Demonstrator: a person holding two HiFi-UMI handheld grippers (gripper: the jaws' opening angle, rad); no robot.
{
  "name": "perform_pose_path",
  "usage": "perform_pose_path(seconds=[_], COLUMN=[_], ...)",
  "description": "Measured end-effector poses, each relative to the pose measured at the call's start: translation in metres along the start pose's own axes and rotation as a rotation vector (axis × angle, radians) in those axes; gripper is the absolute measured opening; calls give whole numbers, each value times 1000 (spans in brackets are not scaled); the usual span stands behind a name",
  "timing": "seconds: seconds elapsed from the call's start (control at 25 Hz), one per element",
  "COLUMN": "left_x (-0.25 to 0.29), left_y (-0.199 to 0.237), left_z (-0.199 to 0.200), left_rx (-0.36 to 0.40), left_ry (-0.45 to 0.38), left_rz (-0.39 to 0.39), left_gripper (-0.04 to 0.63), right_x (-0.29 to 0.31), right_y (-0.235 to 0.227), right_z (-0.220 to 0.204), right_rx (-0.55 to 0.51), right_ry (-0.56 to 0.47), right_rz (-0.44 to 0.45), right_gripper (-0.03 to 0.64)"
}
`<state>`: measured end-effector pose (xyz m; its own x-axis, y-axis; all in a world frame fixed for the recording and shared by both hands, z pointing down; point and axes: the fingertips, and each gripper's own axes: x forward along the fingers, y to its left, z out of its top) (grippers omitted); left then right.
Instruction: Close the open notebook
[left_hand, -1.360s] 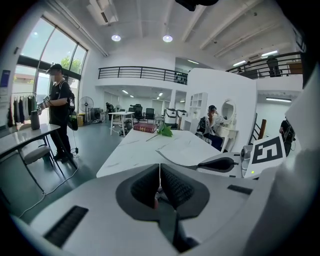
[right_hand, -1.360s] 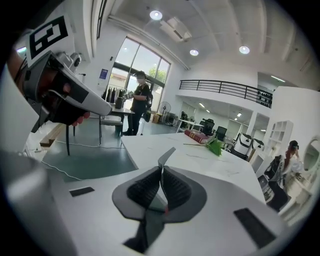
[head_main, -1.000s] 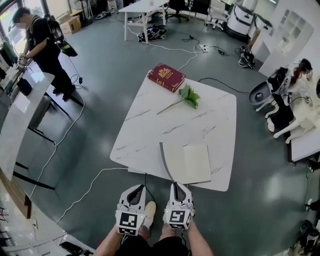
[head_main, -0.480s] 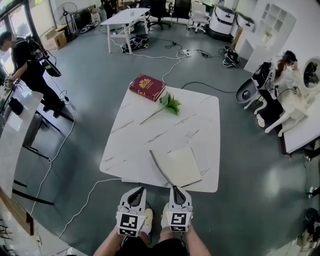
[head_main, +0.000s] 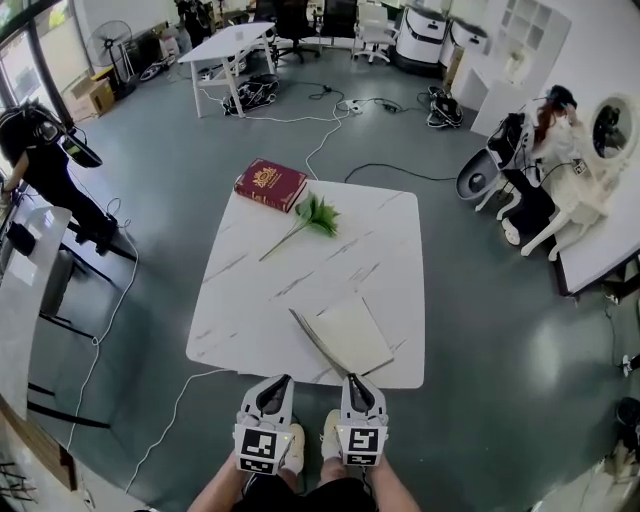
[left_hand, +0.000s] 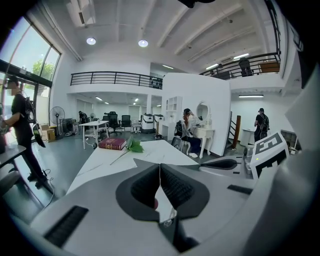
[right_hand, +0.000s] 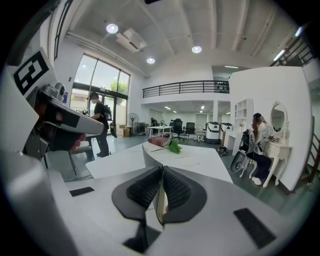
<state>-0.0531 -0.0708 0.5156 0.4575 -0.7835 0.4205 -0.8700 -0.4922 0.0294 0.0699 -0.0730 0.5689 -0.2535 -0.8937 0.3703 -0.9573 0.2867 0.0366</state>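
one open notebook (head_main: 354, 334), raised cover (head_main: 318, 341) between right tongs (head_main: 358, 381)

The head view looks steeply down on the counter (head_main: 370, 250); both gripper views skim low across it, sharing the far red book (head_main: 270, 185).

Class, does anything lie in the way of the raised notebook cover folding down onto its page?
Nothing visible. The page beside the cover is bare; the sprig and red book lie at the table's far end.
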Motion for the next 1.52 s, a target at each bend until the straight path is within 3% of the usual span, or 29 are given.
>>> perform_pose_path(seconds=[0.76,1.52], left_x=[69,157], left_y=[-35,-65], left_z=[13,-7], left_rx=[26,3], left_ry=[41,131], left_rz=[-77,-116], left_gripper=[25,25], right_x=[16,57], right_y=[-78,-150], right_z=[-13,-75], right_rx=[43,95], right_ry=[28,157], right_rz=[-103,-129], right_gripper=[38,38])
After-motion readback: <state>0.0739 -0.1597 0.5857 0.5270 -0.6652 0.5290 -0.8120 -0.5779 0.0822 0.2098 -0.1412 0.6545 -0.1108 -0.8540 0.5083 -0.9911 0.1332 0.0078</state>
